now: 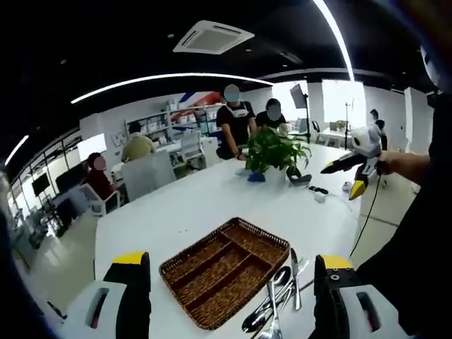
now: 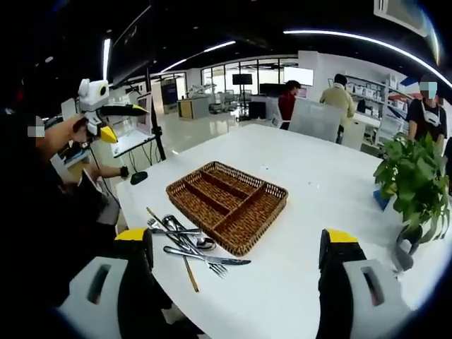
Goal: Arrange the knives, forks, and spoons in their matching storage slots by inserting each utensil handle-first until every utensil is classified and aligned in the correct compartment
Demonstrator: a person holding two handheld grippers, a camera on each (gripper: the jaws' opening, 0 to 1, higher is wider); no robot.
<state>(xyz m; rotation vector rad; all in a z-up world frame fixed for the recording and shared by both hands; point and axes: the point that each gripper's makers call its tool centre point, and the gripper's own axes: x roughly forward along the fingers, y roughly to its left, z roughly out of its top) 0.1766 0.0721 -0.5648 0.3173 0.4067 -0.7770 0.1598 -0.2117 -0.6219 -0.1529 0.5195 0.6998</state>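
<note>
Above the white table [image 2: 332,183], both grippers hover | left gripper [image 1: 229,282] jaws spread, holding nothing | right gripper [image 2: 236,261] jaws spread, holding nothing | wicker tray [image 2: 272,194] mid-table, compartments bare | utensil pile [image 2: 185,244] just beside tray.

Long white table [image 2: 318,183], glossy top. Near its middle, rectangular brown wicker tray with long compartments [image 2: 227,203], flat on the surface. Just beside the tray's near long side, loose heap of silver metal cutlery [image 2: 185,244] with one thin wooden stick, possibly a chopstick. Farther along, green leafy potted plant [image 1: 274,152]; small dark objects beside it, too small to identify.
</note>
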